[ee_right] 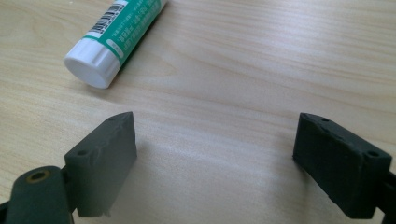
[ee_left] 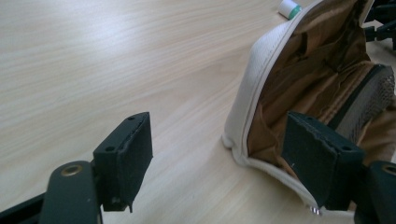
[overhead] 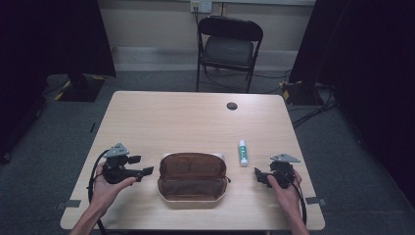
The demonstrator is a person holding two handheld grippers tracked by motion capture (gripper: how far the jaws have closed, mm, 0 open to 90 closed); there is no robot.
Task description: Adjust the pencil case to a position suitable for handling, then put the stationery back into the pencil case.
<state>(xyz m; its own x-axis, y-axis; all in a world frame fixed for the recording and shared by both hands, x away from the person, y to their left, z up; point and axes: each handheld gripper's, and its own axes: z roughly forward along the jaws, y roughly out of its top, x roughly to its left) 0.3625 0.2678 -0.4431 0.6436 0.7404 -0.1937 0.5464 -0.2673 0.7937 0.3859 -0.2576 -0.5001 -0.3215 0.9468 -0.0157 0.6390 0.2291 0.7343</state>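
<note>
Beside right claw [ee_right: 215, 154]: barcoded glue stick [ee_right: 116, 39]

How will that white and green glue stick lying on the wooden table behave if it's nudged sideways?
The white and green cylindrical glue stick lies on its round side, so it would probably roll. Its smooth plastic looks slippery to pinch. It seems small and rigid, likely light.

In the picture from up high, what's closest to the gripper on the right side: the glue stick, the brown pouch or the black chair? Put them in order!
From the right gripper:
1. Glue stick, just up-left of it.
2. Pouch, lying open at the table's middle.
3. Chair, beyond the table's far edge.
</note>
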